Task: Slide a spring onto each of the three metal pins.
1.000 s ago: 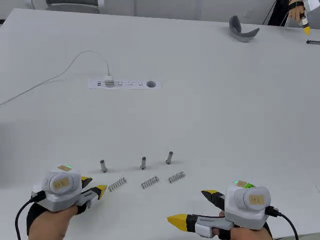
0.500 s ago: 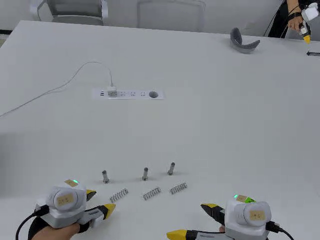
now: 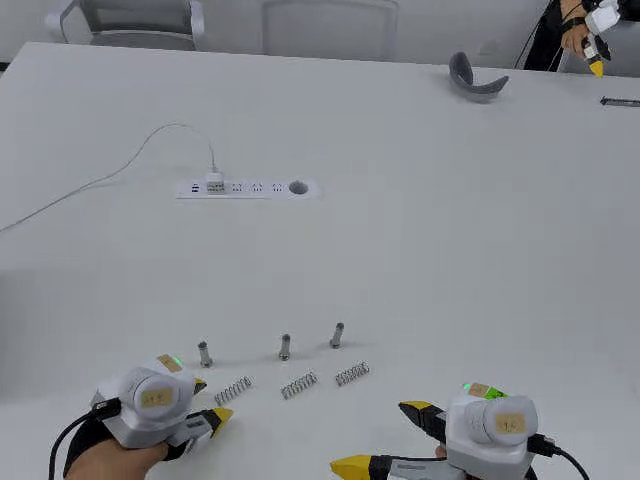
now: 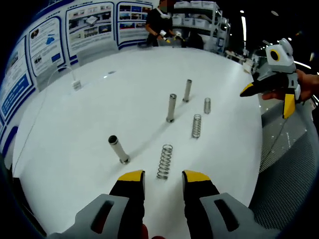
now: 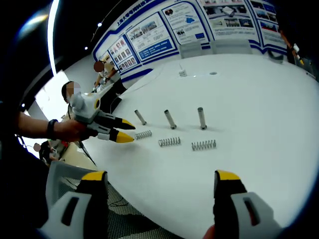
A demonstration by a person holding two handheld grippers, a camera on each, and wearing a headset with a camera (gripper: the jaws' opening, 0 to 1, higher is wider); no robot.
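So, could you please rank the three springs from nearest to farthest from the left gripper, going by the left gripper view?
1. The left spring, lying on the table just ahead of the left gripper and its open jaws.
2. The middle spring, farther out and a little to the right in that view.
3. The right spring, farthest, beyond the middle one.

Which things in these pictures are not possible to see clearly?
- Right tool: head view, partly cut by the bottom edge.
- Power strip: head view, sockets too small.
- Posters: right gripper view, text too small.
- Grey object: head view, too far to identify.
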